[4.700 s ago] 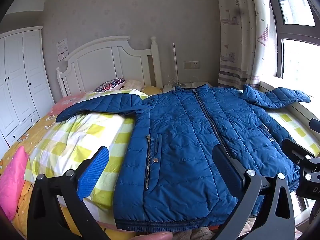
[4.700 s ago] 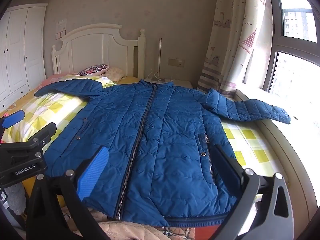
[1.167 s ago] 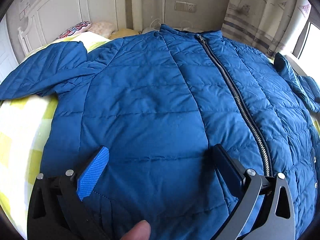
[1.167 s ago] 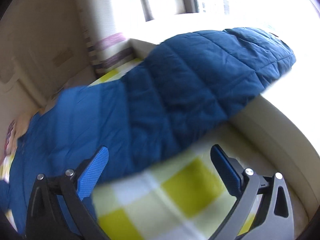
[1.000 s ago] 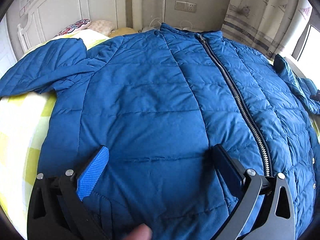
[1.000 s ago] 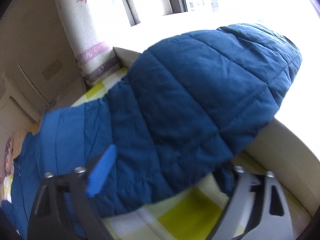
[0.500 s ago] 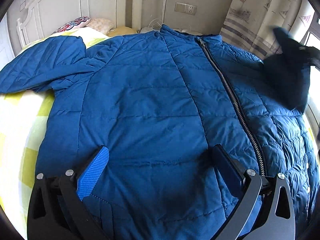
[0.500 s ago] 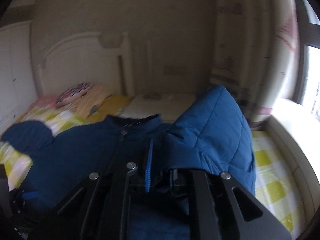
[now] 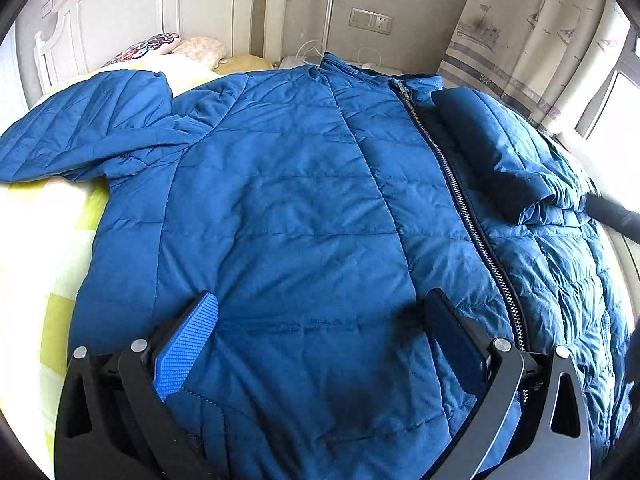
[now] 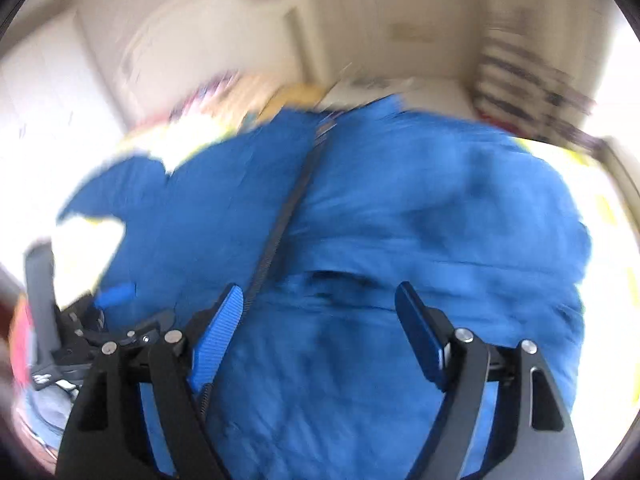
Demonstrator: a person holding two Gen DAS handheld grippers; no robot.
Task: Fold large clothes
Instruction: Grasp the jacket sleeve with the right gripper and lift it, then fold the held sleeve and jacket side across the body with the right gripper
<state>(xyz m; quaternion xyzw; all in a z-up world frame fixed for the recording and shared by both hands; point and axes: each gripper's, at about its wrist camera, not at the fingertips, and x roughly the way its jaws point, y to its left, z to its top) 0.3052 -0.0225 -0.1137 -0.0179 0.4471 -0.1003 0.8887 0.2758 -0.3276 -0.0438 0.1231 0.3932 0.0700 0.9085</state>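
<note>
The right sleeve (image 9: 504, 152), outstretched moments ago, now lies folded across the jacket (image 9: 300, 208) on the bed (image 9: 36, 248); the left sleeve (image 9: 84, 136) stretches far-left of the left hand-held gripper (image 9: 320, 332), likely next; the right hand-held gripper (image 10: 320, 312) gapes empty too.

jackets: 1 blue puffer jacket (image 9: 304, 216) | pillows: 2, patterned pillow (image 9: 146, 46) + beige pillow (image 9: 200, 46) | wall outlet plate (image 9: 370, 20): 1 | grippers: 2, left gripper (image 9: 320, 336), right gripper (image 10: 320, 320)
</note>
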